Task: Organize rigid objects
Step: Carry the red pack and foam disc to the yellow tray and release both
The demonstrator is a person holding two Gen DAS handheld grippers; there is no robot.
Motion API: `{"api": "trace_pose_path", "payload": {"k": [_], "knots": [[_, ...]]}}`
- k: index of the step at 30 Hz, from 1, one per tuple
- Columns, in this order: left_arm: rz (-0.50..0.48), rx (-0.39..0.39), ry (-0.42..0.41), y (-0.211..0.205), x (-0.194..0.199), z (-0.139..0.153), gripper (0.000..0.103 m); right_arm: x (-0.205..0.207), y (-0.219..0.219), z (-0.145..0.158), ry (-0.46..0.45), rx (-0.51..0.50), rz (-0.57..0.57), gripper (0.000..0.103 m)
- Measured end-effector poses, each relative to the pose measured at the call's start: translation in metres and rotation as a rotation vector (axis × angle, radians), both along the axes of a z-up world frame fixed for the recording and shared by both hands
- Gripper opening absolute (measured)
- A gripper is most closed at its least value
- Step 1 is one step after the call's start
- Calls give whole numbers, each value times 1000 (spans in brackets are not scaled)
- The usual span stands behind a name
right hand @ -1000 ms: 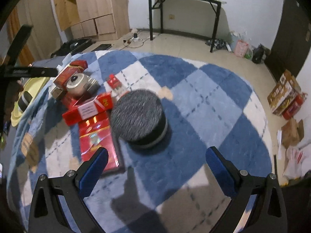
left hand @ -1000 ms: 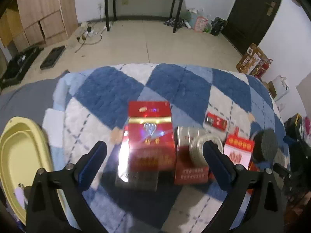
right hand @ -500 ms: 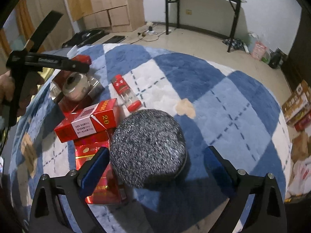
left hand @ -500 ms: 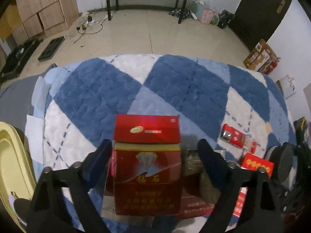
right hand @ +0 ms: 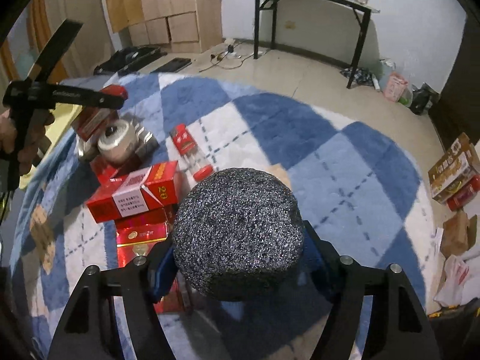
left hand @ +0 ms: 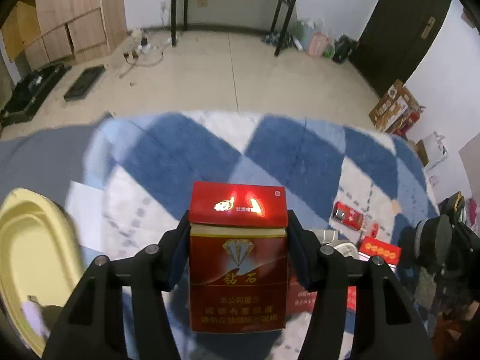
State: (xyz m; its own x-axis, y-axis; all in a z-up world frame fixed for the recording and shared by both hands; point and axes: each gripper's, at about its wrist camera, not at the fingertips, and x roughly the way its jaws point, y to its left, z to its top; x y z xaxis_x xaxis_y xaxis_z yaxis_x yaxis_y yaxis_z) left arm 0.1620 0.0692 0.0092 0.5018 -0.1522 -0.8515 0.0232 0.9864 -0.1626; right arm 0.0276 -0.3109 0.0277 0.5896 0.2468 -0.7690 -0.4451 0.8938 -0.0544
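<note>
Got my left gripper [left hand: 238,249] clamped on the red cardboard cigarette box [left hand: 237,258], right gripper [right hand: 237,258] squeezing the dark speckled round foam block [right hand: 238,234]. Next move's probably the yellow plastic tray [left hand: 36,258] off the rug's left edge.

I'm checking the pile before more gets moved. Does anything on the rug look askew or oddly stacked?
Yes. The red pack marked 20 lies crooked across flatter red boxes, one corner overhanging. Behind it, a roll of tape sits on more boxes, and a small red-capped tube lies loose on the rug.
</note>
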Motion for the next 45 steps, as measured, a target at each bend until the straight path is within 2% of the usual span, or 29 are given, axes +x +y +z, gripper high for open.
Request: {"api": "trace_pose_path", "payload": {"k": [4,8,14,19,21,25,29,31,33,37,40,45], "knots": [[26,10,-65,42,-19,39,59,-10,-1,33,-42,65,-21,73],[73,81,-102,96,-44,63,59,-23,36,65,-72,108,47,73],[185,81,-107,182,-88,69,59,-45,145,95,-86,77,261,73],[280,78,-69,237,-114,51,59,-53,251,99,-60,51,426,73],[315,96,-50,254,-120,40,59,-52,289,93,-73,37,461,73],[385,60,-11,288,-127,15,59,-39,363,64,-57,10,496,73],[407,43,31,306,-126,-15,59,-21,419,29,-52,-27,501,73],[406,20,64,310,-122,-33,59,-3,443,11,-2,-13,475,73],[396,4,92,310,-118,-49,59,8,466,-7,21,-47,483,73],[374,19,119,310,-112,-67,60,22,488,-26,23,-107,520,73],[384,-4,126,314,-112,-76,60,28,509,-44,36,-144,529,73],[375,-6,94,310,-115,-76,60,37,528,-69,69,-161,506,73]]}}
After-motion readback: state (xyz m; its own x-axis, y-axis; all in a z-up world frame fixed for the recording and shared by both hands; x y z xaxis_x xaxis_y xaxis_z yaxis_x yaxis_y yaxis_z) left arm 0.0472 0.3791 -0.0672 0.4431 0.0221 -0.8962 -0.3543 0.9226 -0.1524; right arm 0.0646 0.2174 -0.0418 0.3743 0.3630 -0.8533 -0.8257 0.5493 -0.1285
